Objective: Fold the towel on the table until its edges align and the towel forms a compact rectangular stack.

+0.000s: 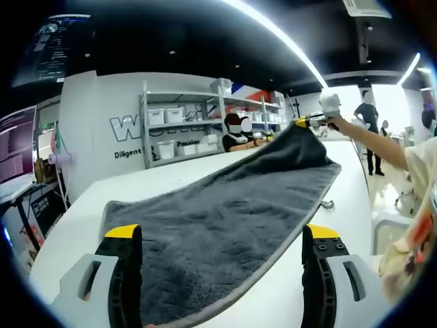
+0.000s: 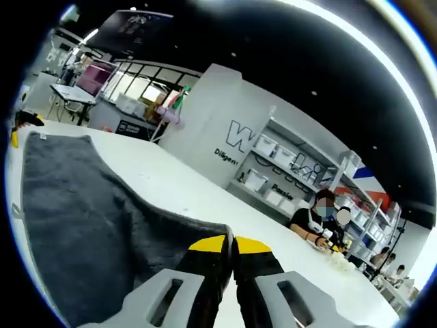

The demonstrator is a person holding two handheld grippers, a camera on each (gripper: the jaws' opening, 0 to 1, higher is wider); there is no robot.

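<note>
Now one grey towel on one white table, left gripper jaws released, right gripper clenched on towel

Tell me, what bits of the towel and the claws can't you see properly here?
- Left gripper view: the towel's near edge is cut off by the picture's bottom, between the open left claw.
- Left gripper view: the right claw is too small to show its grip.
- Right gripper view: the pinched towel corner hides inside the right claw.

bright ceiling strips | glare | fisheye-warped edges | sharp focus
</note>
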